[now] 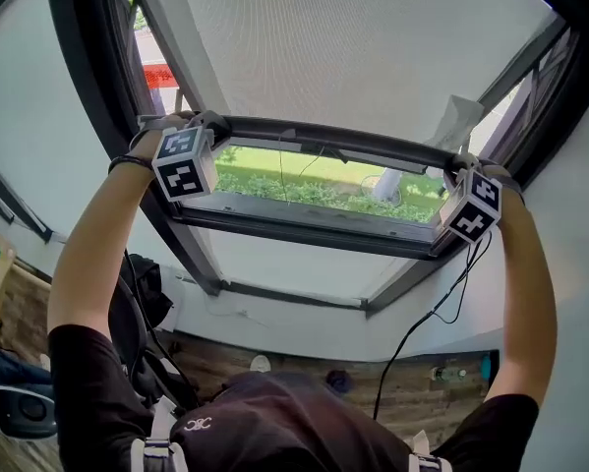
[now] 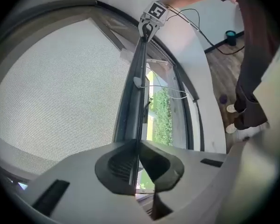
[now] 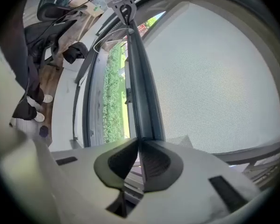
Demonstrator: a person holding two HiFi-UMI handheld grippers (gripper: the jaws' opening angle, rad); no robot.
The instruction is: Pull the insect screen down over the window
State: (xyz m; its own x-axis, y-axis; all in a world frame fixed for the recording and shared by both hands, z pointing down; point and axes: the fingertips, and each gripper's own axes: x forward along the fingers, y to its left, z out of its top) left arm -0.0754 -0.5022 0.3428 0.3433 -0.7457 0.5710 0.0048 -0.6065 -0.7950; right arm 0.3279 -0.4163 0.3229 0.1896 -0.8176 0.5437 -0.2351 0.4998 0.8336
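White walls are surrounding the window [image 1: 304, 180]; the insect screen [image 1: 373, 37] is covering most of it, its bar [image 1: 333, 136] hanging just above the sill [image 1: 304, 226], the left gripper [image 2: 136, 167] and right gripper [image 3: 139, 164] each pinching that bar, one strip lying uncovered

Both of the person's arms reach up to a slanted window. The left gripper [image 1: 211, 124] meets the left end of the screen's dark pull bar [image 1: 333, 144], and the right gripper [image 1: 460, 163] meets its right end; their closing on it cannot be made out from here. Grey insect screen [image 1: 373, 37] mesh covers the pane above the bar. Between the bar and the lower window frame [image 1: 304, 226] a strip stays uncovered, showing green plants [image 1: 294, 187]. A black cable [image 1: 427, 318] hangs from the right gripper towards the wooden floor [image 1: 412, 386].
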